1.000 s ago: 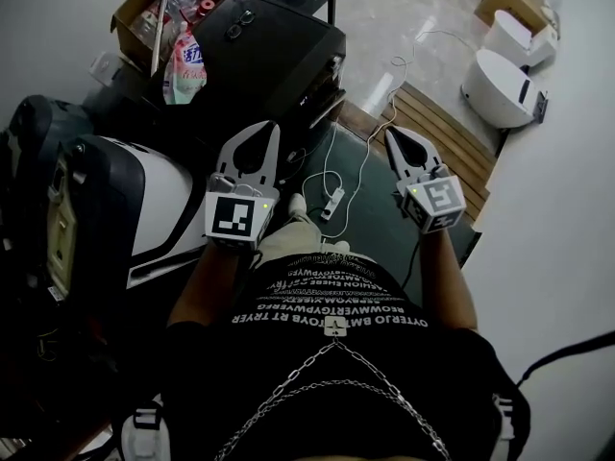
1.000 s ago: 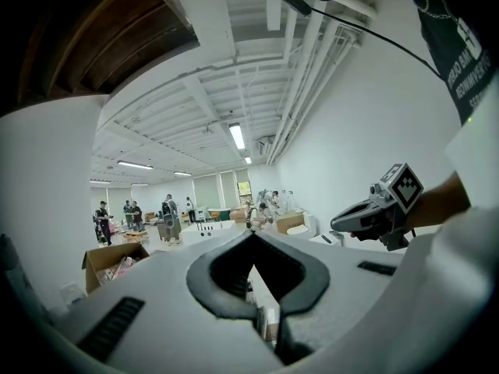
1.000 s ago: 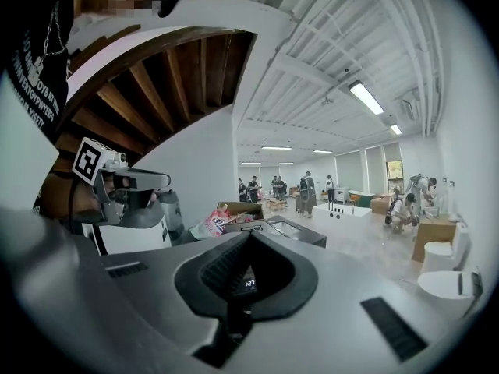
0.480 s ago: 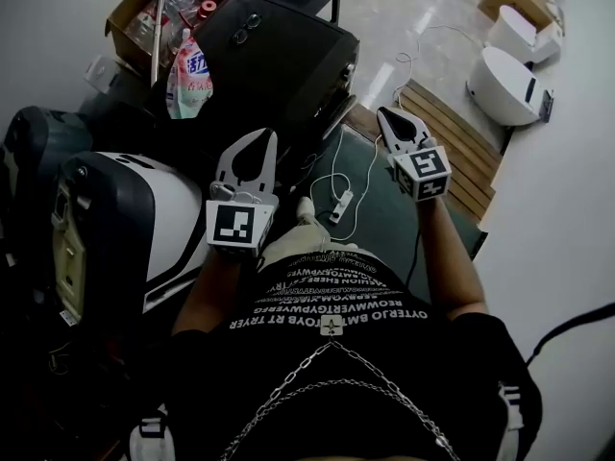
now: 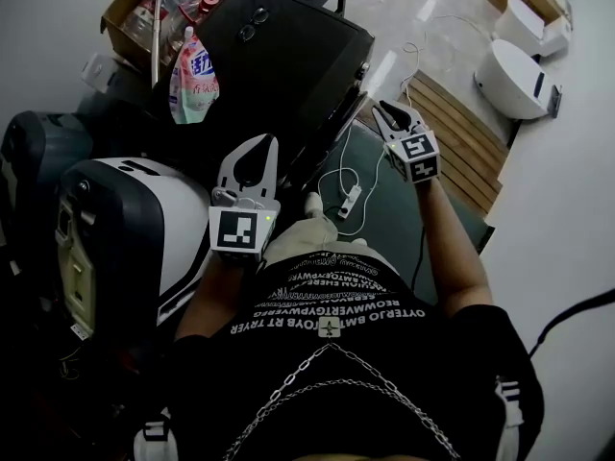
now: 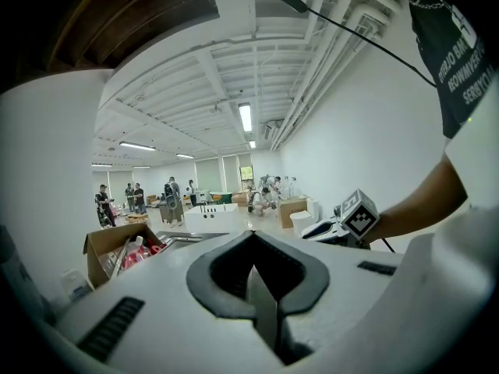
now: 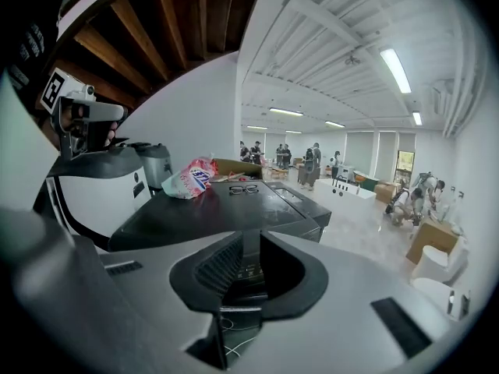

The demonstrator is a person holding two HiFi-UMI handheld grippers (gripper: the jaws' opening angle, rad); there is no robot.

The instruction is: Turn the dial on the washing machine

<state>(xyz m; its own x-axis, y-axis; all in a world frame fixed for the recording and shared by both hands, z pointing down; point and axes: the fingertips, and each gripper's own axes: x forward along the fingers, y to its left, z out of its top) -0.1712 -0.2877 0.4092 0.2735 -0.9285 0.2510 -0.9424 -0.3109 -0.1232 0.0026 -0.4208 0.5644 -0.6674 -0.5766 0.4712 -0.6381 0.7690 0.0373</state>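
Two grippers hold nothing: the left gripper [image 5: 258, 147] has its jaws together, the right gripper [image 5: 386, 115] is opening its jaws. The black machine [image 5: 288, 56], probably the washer, lies ahead-left of the right gripper, which seems nearer. Its dial I cannot make out.

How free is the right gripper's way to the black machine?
Probably free: the right gripper, jaws opening and empty, points at the black machine, with only open air between them.
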